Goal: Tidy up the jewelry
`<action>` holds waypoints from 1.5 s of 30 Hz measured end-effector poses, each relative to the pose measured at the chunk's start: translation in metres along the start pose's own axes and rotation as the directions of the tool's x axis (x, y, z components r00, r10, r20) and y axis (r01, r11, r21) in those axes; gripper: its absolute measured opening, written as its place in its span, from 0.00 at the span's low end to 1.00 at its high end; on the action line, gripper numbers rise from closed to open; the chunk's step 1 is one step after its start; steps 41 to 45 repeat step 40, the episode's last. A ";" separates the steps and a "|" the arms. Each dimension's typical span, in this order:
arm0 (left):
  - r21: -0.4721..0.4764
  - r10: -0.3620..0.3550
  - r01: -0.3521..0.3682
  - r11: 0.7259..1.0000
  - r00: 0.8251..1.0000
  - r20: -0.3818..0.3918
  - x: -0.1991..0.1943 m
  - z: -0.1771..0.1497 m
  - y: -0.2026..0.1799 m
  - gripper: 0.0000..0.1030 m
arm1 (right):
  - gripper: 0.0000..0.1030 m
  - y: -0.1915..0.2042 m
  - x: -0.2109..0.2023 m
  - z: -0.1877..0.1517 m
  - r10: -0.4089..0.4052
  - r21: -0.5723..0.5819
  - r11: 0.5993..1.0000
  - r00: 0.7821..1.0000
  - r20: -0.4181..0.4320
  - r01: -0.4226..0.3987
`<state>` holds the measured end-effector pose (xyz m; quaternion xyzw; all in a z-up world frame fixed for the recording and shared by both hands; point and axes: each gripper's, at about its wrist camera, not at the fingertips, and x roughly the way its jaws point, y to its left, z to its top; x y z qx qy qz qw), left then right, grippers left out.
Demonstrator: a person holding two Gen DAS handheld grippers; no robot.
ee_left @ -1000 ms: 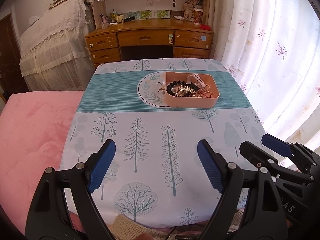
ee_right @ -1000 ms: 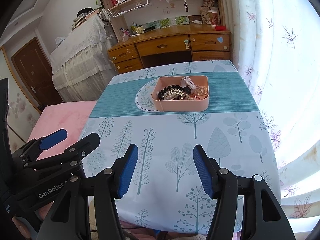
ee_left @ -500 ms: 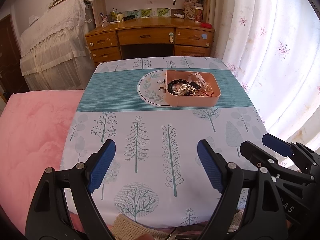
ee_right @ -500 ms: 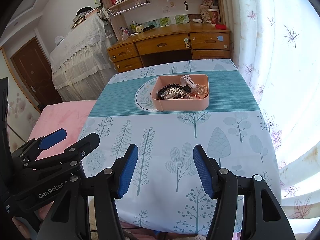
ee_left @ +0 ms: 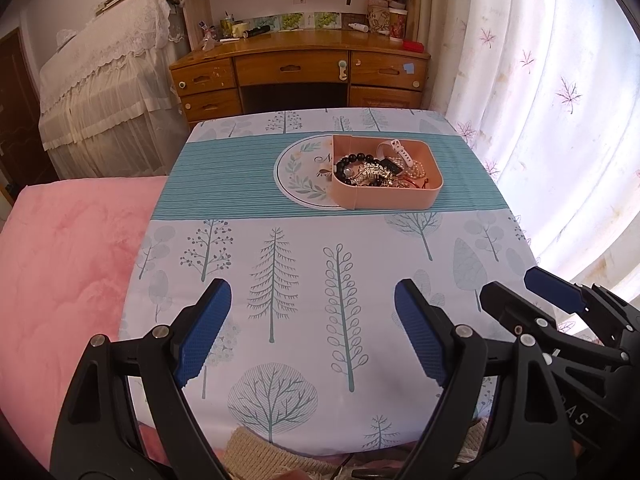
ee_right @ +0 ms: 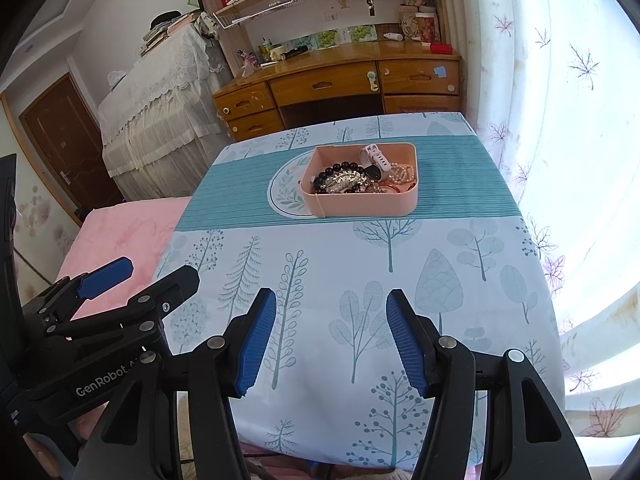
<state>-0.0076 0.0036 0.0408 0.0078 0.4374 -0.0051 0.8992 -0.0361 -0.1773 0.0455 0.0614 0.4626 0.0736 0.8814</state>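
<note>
You are holding both grippers, left gripper [ee_left: 312,320] and right gripper [ee_right: 331,336], jaws apart and empty, low in frame, barely drifting over the last second, while the jewelry [ee_left: 376,170] is lying heaped in the pink tray [ee_left: 384,198] at upper centre on the worktop [ee_left: 304,256].

Bright daylight pours through the sheer curtain [ee_right: 560,128] on the right, blown out white there. Both fisheye views bend strongly at dark, vignetted corners. Focus stays sharp; shadows are soft.

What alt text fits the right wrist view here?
A pink tray heaped with tangled jewelry sits on a tree-print tablecloth, far ahead of the open, empty right gripper. The left gripper, also open, shows at lower left.
</note>
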 end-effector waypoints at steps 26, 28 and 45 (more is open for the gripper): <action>0.010 0.011 -0.011 1.000 1.000 -0.006 0.006 -0.006 0.003 0.80 | 0.57 0.002 0.006 0.000 -0.005 0.001 1.000 1.000 -0.012 0.005; 0.010 0.011 -0.010 1.000 1.000 -0.009 0.007 -0.008 0.005 0.80 | 0.57 0.003 0.009 -0.001 -0.007 0.000 1.000 1.000 -0.013 0.007; 0.020 0.014 -0.013 1.000 0.999 -0.032 0.012 -0.003 0.005 0.80 | 0.57 0.001 0.013 -0.003 -0.006 0.000 1.000 1.000 -0.021 0.006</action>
